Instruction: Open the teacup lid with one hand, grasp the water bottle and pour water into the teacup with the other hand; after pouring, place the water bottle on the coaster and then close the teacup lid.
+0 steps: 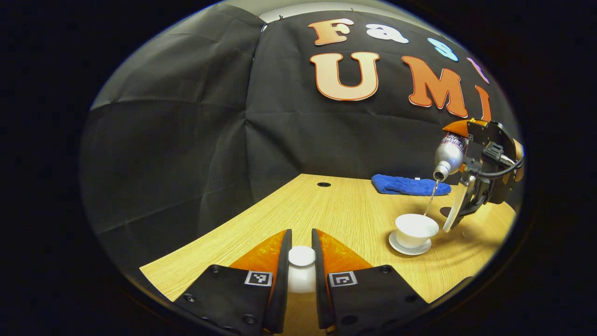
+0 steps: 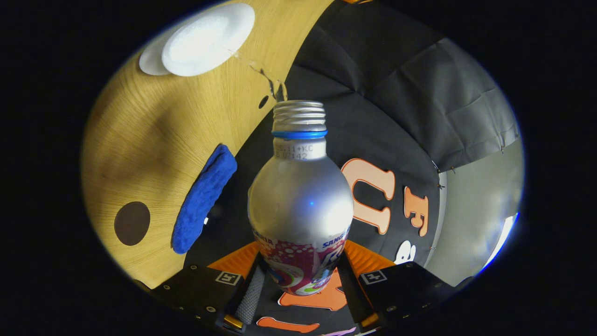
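In the left gripper view, the left gripper's [image 1: 301, 266] fingers [image 1: 280, 270] stand narrow on either side of the white lid [image 1: 301, 268], both pressing its knob, so the lid is off and held low over the surface [image 1: 326, 210], well apart from the cup [image 1: 415, 229]. The cup sits open on its saucer [image 1: 408, 247]. Above the cup, the right gripper [image 1: 482, 172] holds the bottle [image 1: 448, 156] tipped mouth-down, and a thin stream of water [image 1: 431, 198] falls from the mouth to the cup's rim. Beyond the cup lies a blue cloth [image 1: 410, 185], and a dark round patch just past the cup, partly behind the right gripper, is probably the coaster [image 1: 445, 212].

In the right gripper view, the right gripper's [image 2: 301, 284] fingers [image 2: 249, 291] clamp the bottle's [image 2: 301, 205] printed lower body from both sides. The cap is off; water [image 2: 268, 79] arcs from the threaded mouth toward the cup [image 2: 207, 39], seen from above on its saucer [image 2: 149, 60]. The cloth [image 2: 203, 200] lies farther from the cup, and the brown coaster [image 2: 132, 223] sits bare beyond the cloth.

By my reading, lid removal and grasping the bottle are done and pouring is under way. How full the cup is cannot be told. Left to do: righting the bottle, setting it on the coaster, and putting the lid back on the cup.
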`<state>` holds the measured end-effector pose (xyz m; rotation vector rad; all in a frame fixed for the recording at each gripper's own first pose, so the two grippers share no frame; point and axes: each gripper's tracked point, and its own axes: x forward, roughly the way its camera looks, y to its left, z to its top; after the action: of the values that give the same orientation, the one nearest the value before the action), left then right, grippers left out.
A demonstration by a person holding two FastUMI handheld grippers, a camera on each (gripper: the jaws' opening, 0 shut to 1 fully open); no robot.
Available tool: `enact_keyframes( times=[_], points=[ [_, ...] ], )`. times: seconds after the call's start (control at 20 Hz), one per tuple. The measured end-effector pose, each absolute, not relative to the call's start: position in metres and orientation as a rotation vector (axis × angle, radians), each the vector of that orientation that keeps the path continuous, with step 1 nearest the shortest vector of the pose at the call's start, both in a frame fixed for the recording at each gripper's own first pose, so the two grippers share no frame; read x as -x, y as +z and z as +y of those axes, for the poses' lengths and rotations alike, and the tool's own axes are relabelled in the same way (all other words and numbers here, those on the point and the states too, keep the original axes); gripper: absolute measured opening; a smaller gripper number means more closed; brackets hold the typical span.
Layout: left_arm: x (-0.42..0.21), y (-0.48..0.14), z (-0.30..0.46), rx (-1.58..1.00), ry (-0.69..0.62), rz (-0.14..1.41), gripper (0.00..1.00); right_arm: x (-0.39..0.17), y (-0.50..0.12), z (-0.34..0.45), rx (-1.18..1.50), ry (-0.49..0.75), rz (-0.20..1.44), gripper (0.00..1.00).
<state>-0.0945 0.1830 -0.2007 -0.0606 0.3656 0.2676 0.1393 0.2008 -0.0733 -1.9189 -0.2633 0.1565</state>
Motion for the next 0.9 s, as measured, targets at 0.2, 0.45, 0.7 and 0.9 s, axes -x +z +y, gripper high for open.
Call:
enact_keyframes(
  times=[0.2,0.45,0.7,0.9],
  points=[
    [0.097,-0.201,0.182,0.064,0.268,0.369,0.3,-0.132,-0.087,0.213,1.949,0.201,-0.29,0.77],
    [0.097,-0.202,0.182,0.063,0.267,0.375,0.3,-0.126,-0.094,0.224,1.963,0.234,-0.325,0.77],
    [0.095,-0.2,0.179,0.062,0.264,0.365,0.3,-0.125,-0.105,0.225,1.921,0.284,-0.282,0.74],
    [0.091,-0.194,0.173,0.055,0.261,0.351,0.3,-0.12,-0.129,0.226,1.854,0.339,-0.222,0.78]
  ],
)
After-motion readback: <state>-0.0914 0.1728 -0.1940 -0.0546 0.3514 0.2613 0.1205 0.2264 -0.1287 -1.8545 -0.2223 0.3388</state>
